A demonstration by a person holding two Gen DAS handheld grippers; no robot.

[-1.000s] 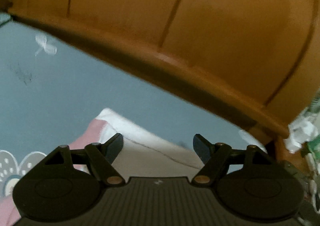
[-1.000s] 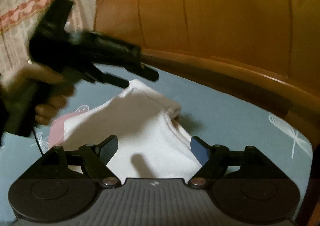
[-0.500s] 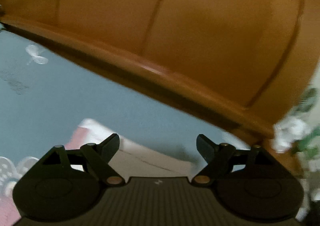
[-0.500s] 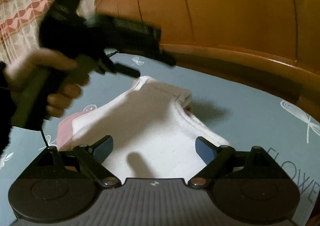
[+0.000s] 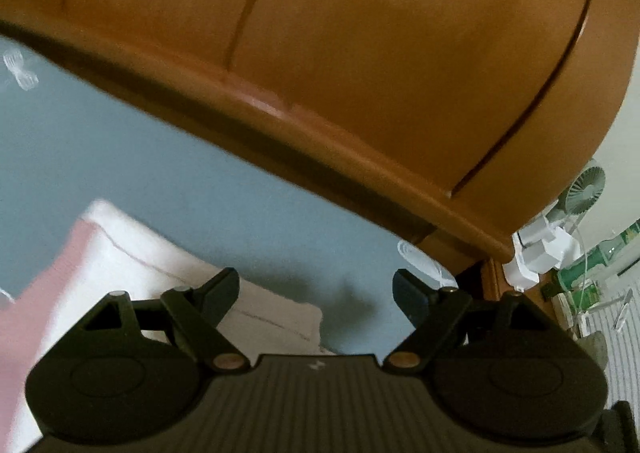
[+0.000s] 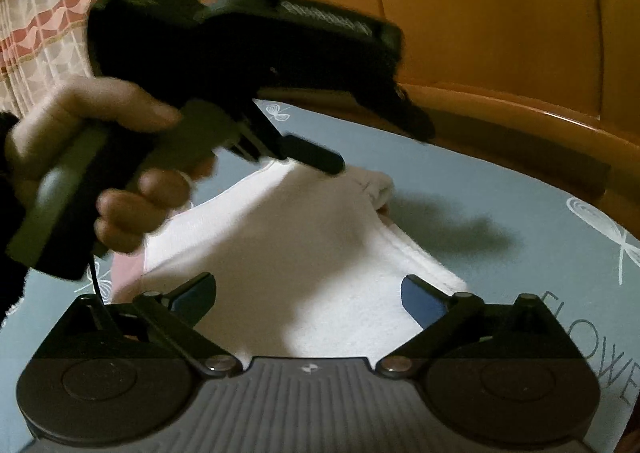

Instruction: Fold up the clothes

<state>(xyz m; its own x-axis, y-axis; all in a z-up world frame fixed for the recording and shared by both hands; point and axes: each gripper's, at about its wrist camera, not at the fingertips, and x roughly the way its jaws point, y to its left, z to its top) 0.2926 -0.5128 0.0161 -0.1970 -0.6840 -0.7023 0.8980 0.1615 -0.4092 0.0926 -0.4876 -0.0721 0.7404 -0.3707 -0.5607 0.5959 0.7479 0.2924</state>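
- Left wrist view: you have one left claw (image 5: pixel 316 287) here, its two fingers spread wide with nothing between them.
- One garment (image 5: pixel 120 261) shows, a white cloth with a pink part at its left side and a thin stitched seam running across it; it looks folded, with a squared corner near the middle of the frame.
- It lies flat on the blue bedsheet (image 5: pixel 180 173), below and left of your claw; the left finger (image 5: pixel 222 289) sits over the cloth, the right finger (image 5: pixel 412 293) over bare sheet.
- Behind the bed stands one orange-brown headboard (image 5: pixel 360 33); past its right end you can see one small fan (image 5: pixel 586 189).
- Right wrist view: your right claw (image 6: pixel 308 295) is also spread wide and grips nothing.
- The same single garment (image 6: pixel 300 245) fills the gap ahead of it, white, with a ribbed edge along its right side and a bunched corner at the far end; pink shows at its lower left.
- Your left hand (image 6: pixel 100 157) holds the other claw (image 6: pixel 336 145) above the garment's far end; from this blurred angle you cannot tell whether it touches the cloth.
- One patterned curtain (image 6: pixel 44 13) hangs at upper left.
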